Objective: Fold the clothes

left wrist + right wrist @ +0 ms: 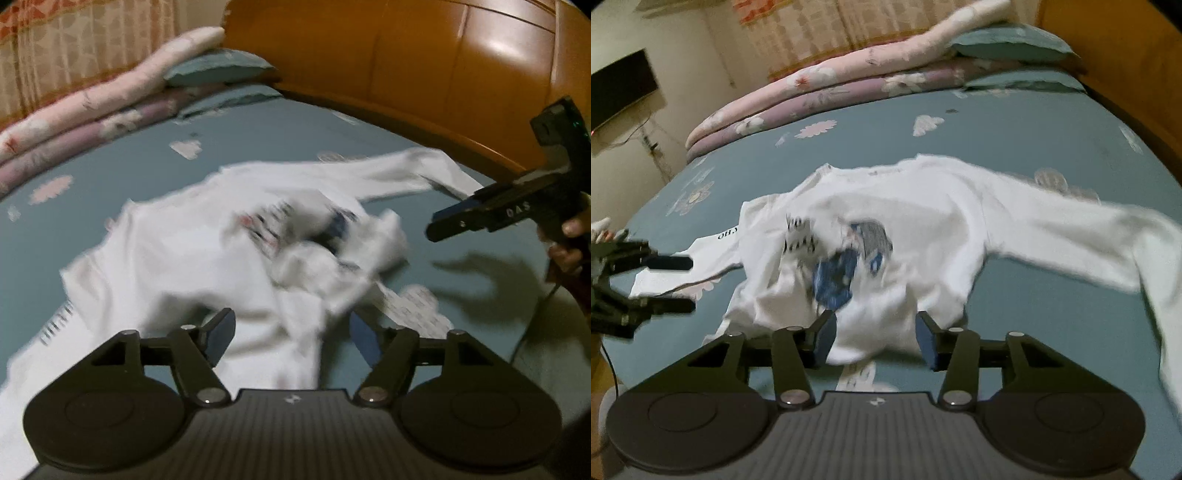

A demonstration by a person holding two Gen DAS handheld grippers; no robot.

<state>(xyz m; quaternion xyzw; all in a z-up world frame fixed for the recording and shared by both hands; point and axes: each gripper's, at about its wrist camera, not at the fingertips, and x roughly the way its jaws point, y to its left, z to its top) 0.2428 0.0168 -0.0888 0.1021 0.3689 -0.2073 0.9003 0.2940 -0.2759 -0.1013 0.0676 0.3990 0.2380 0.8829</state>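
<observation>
A white long-sleeved shirt [177, 251] with a blue and black print lies crumpled on the teal bed sheet [258, 129]; it is blurred. My left gripper [291, 332] is open just above the shirt's near edge, holding nothing. My right gripper [875, 336] is open over the shirt's [923, 221] lower edge, empty. The right gripper also shows in the left wrist view [517, 210] at the right, above the sheet beside one sleeve. The left gripper shows in the right wrist view [670, 284] at the left, open, by the shirt's hem.
Folded pink and purple floral quilts [831, 92] and teal pillows [1008, 44] lie along the far side of the bed. A wooden headboard [424, 62] stands at the right. A dark screen [620, 88] hangs on the wall at left.
</observation>
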